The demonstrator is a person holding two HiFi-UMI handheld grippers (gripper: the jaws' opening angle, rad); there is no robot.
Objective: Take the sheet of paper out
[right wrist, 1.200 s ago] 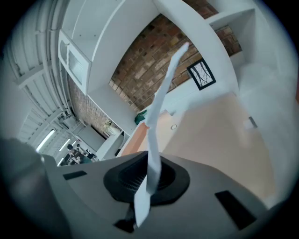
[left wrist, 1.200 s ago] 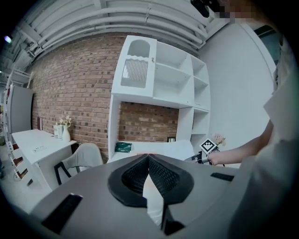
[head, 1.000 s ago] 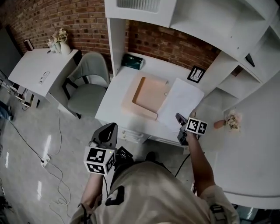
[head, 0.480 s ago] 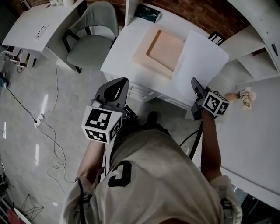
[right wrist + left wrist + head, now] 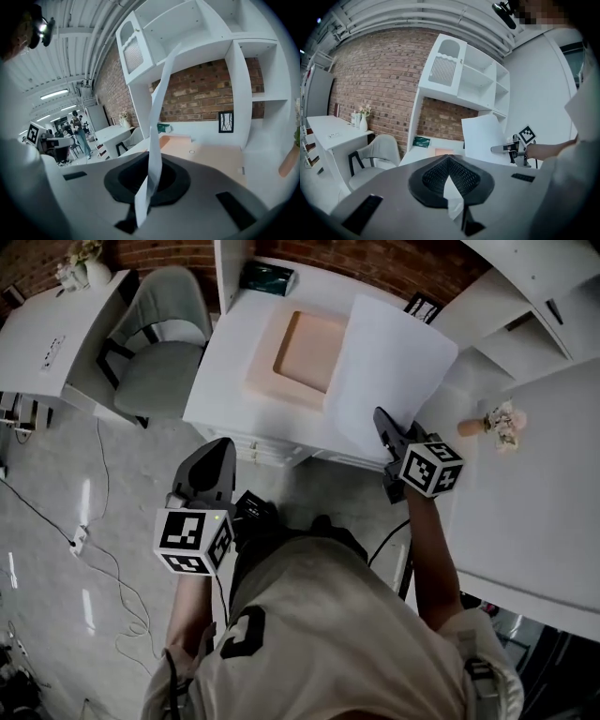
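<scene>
Peach folder (image 5: 305, 352) lies on the desk (image 5: 220, 395). Right gripper (image 5: 380, 418) clamps the sheet of paper (image 5: 394, 362), its length running toward the brick wall. Left gripper (image 5: 220, 450) jaws are closed.

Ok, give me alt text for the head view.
Seen from above, the right gripper pinches the near edge of a large white sheet of paper, held up over a white desk beside a flat peach-coloured rectangular case. The left gripper is held lower, over the grey floor.

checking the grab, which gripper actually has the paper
The right gripper: its jaws are shut on the edge of the sheet of paper. The left gripper is closed on nothing, short of the desk.
</scene>
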